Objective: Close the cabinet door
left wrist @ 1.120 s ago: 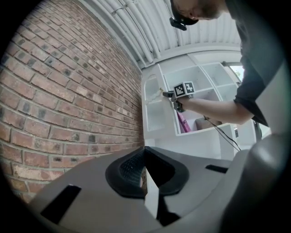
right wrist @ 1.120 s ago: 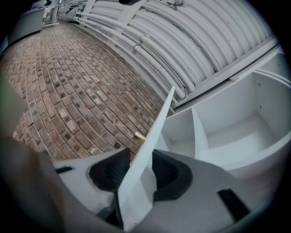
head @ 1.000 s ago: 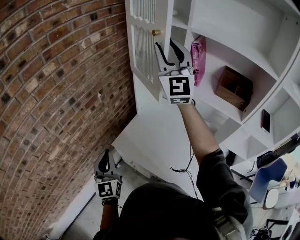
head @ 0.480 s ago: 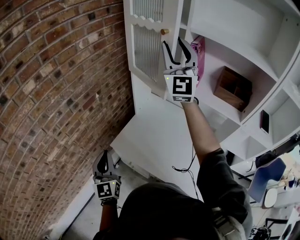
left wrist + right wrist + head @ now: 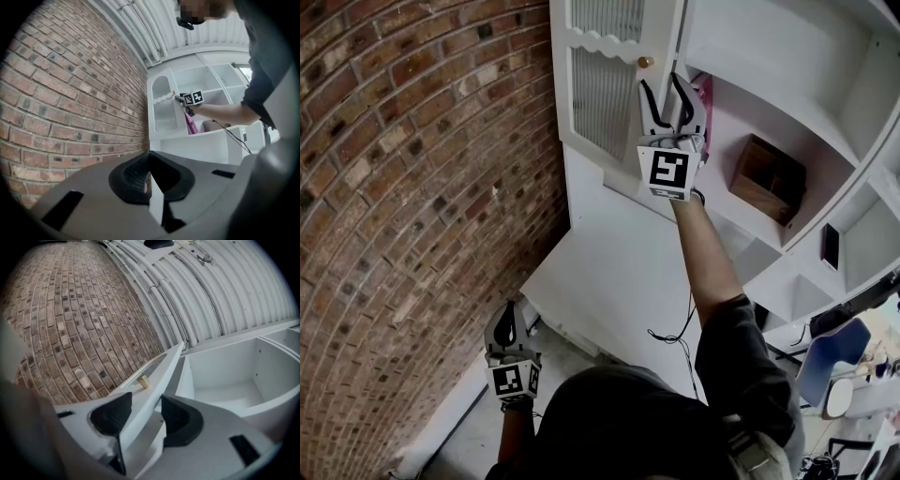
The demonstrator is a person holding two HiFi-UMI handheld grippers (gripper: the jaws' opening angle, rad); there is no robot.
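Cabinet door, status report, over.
Right gripper straddles cabinet door edge, fingers just opening. Left gripper shut, low. Door ajar; pink box inside shelf, seems clear.

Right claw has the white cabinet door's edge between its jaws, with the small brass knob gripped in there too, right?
No. The right claw does have the edge of the white cabinet door between its jaws, which have just been opening, but the small brass knob sits further along the door face, past the claw, ungripped. The right gripper view shows it.
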